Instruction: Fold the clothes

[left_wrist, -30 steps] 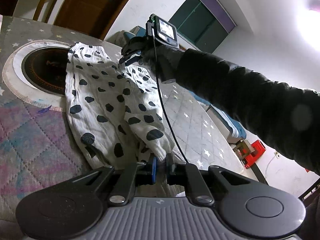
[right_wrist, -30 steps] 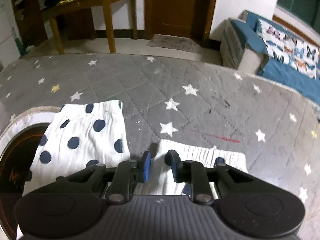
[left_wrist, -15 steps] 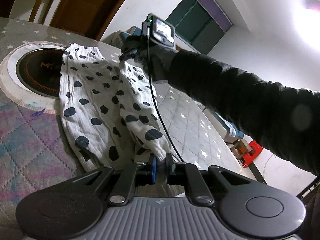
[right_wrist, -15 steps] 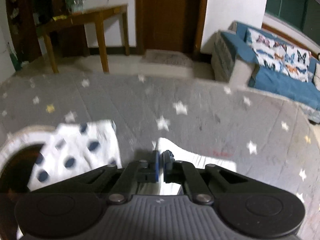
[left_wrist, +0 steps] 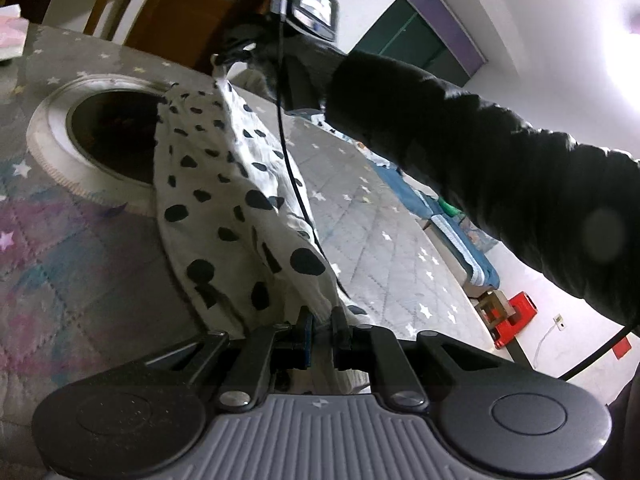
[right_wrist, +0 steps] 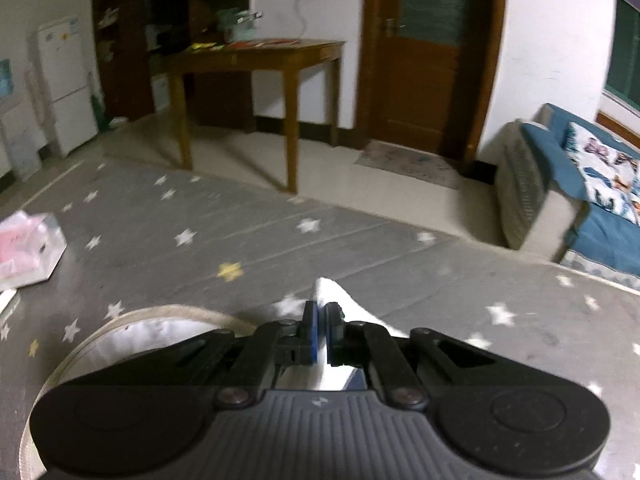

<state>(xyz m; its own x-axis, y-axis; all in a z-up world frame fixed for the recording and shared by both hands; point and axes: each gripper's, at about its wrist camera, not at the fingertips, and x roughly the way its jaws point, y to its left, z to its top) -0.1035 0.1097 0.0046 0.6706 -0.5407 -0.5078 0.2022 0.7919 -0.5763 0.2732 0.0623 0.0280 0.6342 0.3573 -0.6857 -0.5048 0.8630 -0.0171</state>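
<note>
Left wrist view sits low and close behind its own fingers, facing along the spotted garment (left_wrist: 224, 200) toward the far right gripper (left_wrist: 224, 54). Right wrist view faces the door (right_wrist: 424, 60), close over the star-print quilt (right_wrist: 200, 216). Both share quilt and garment.

wooden table (right_wrist: 256, 50) beside brown door (right_wrist: 424, 60)

left tool (left_wrist: 322, 330): clamped | right tool (right_wrist: 322, 330): clamped, arm raised

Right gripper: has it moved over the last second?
Yes. The right gripper rose, lifting the white dotted garment clear of the grey star-patterned quilt.
</note>
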